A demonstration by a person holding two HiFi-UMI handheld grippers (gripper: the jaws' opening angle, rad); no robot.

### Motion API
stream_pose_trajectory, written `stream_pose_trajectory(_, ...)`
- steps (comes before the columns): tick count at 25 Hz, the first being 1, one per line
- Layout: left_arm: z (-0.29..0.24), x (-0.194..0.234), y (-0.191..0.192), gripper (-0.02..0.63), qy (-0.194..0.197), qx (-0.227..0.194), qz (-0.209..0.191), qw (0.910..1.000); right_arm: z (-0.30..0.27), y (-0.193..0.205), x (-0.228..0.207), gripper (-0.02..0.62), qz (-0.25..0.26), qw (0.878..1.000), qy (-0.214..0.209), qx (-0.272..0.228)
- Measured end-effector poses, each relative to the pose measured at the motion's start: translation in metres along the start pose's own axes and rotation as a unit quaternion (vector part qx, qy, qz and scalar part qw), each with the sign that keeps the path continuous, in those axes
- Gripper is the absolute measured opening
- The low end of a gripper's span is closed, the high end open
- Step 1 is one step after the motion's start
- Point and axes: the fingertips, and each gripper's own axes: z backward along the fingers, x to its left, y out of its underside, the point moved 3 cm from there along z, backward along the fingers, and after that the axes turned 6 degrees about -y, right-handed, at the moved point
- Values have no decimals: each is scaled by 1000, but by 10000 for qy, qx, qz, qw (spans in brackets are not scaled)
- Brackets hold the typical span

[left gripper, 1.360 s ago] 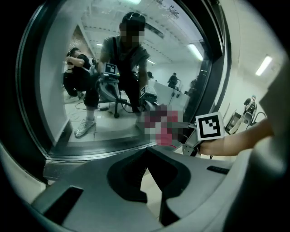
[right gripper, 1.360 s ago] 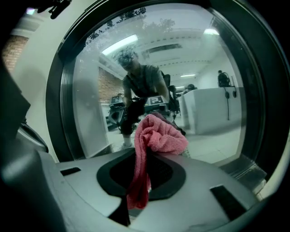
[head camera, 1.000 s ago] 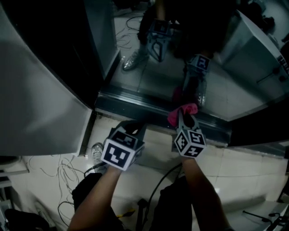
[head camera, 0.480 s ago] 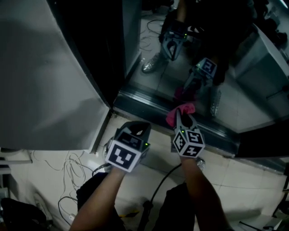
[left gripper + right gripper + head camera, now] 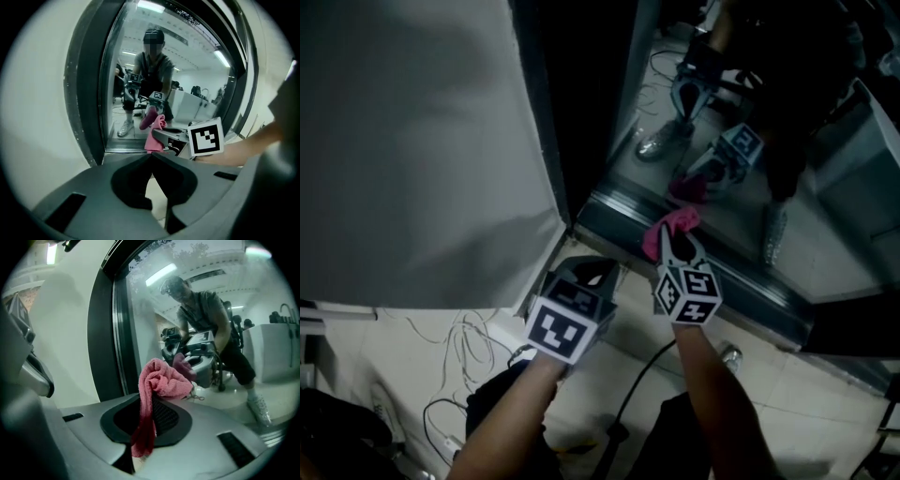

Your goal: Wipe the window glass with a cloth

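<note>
1. Since a second ago the pale wall point(image 5: 412, 141) has spread across the left of the head view, and the dark window frame point(image 5: 581, 112) has slid from the left towards the middle. Both my grippers sit about where they were, low by the window.
2. Right gripper point(image 5: 675, 242): its jaws are clamped on a pink cloth point(image 5: 667, 228). In the right gripper view the cloth point(image 5: 161, 378) bunches above the jaw tips, and a strip of it hangs down between the jaws of the gripper point(image 5: 150, 401).
3. The cloth is held close to the glass point(image 5: 825, 225), low down, just above the bottom rail point(image 5: 722, 272). Its reflection shows just behind it. I cannot tell whether cloth and glass touch.
4. Left gripper point(image 5: 586, 272): it hangs to the left of the right one, back from the rail. In its own view the jaw tips point(image 5: 151, 157) meet, with nothing between them.
5. The left gripper view shows the right gripper's marker cube point(image 5: 205, 137) and the cloth point(image 5: 153, 133) in front of the glass point(image 5: 136, 61).
6. The glass reflects a person bending forward with both grippers.
7. Loose cables point(image 5: 459, 347) lie on the tiled floor at lower left.
</note>
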Motion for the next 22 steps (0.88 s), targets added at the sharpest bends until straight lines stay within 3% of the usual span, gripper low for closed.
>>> stream_pose_trajectory(7, 19, 38, 17, 2, -250, 30, 244, 9994, -50, -8, 49, 48, 195, 9988, -444, -44)
stream_pose_trajectory(22, 42, 73, 40, 2, -314, 65, 486, 9983, -113, -10, 113, 48, 963, 9901, -1019, -27)
